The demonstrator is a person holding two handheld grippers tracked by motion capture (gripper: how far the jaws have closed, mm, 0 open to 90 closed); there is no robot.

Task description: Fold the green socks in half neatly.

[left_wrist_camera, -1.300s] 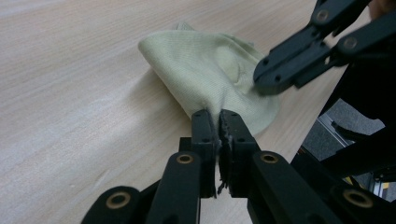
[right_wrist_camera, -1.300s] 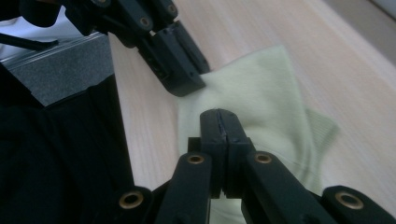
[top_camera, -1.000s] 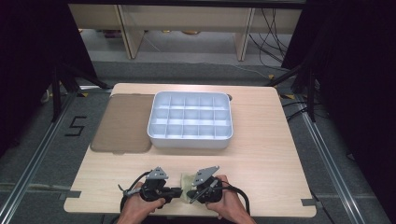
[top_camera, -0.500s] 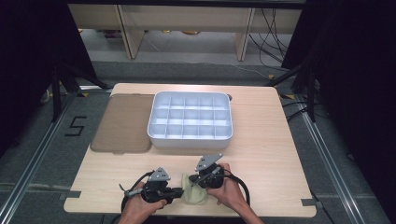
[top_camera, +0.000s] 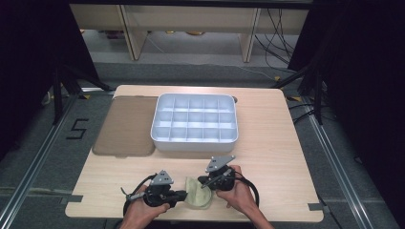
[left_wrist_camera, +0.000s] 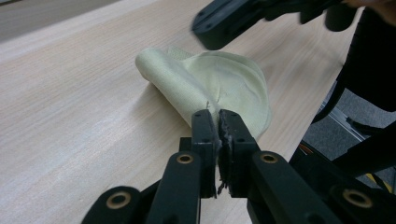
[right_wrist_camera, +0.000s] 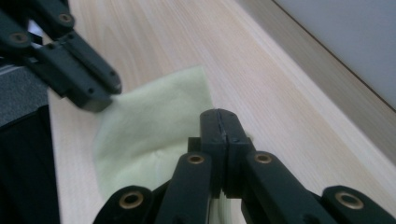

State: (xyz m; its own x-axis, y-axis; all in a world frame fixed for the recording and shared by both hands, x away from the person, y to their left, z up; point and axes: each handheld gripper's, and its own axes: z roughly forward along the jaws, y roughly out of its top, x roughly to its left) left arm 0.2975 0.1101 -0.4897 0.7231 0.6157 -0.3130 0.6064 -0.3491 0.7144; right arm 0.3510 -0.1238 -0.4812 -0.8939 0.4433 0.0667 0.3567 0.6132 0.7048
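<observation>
Left gripper view: left gripper [left_wrist_camera: 218,116] jaws pinch a soft pale-green cloth [left_wrist_camera: 219,88]; right gripper [right_wrist_camera: 218,116] jaws clamp its edge

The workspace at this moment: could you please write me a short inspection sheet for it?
Surface: light wooden table, no spills or damage seen.
Job's things: pale green cloth near the front edge, partly folded over itself, pinched at two edges.
Clutter: white compartment tray at the middle, its cells looking empty; brown flat lid lying to its left, touching it.
Grippers: left gripper shut on the cloth; right gripper shut on the cloth, its other edge.
Cables: a black cable loops from each gripper by the front edge.
Surroundings: grey floor with a taped number, shelving behind, dark curtains at both sides.
</observation>
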